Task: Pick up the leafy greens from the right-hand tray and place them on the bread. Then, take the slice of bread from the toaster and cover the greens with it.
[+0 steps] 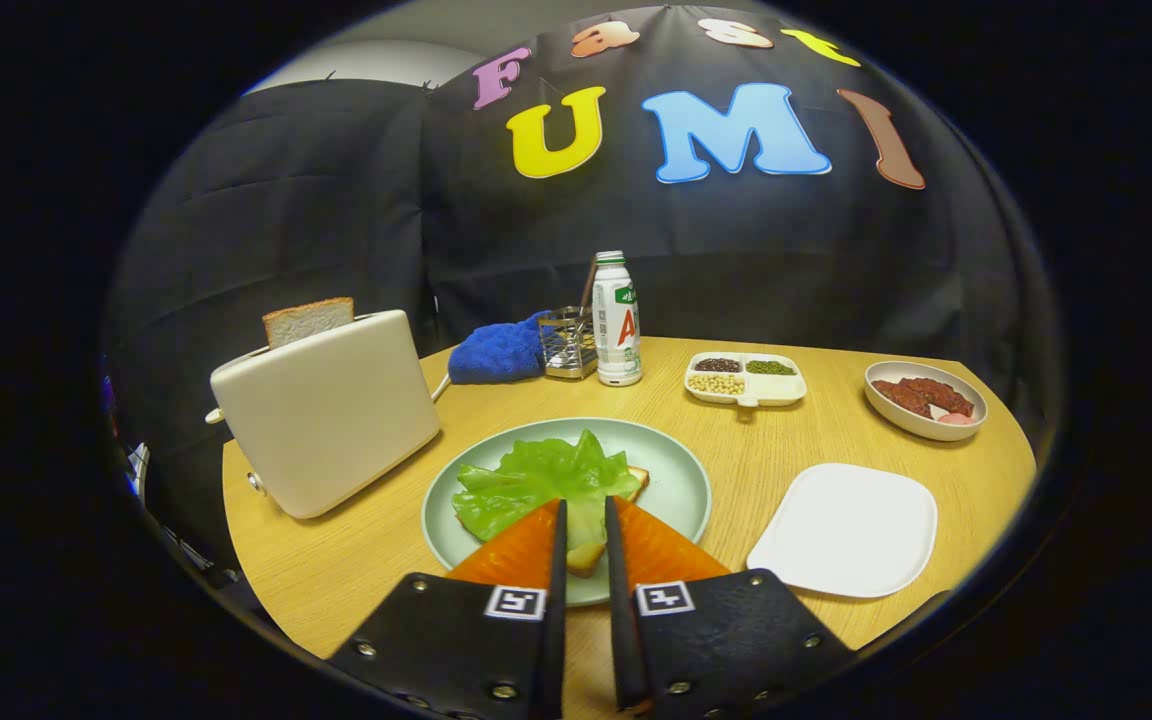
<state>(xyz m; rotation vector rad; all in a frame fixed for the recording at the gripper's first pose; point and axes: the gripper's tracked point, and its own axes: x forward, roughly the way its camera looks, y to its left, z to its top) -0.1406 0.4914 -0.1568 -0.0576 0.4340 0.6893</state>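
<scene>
Though the greens (536, 485) hide most of the bread (636, 482) on the plate (681, 480), the tool (584, 510) hovers narrow over them; another slice (308, 320) sits half-sunk in the toaster (331, 415) on the wooden tabletop (366, 560).

Bare wooden worktop (376, 560) lies open between the cream toaster (328, 412) and the pale green round plate (681, 480); bottle (617, 320) stands behind.

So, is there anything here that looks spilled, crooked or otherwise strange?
Nothing stands out. The leafy greens lie on the bread in the green plate, covering most of it. A bread slice stands upright in the toaster. The gripper hovers over the greens, its fingers a narrow gap apart, holding nothing.
</scene>
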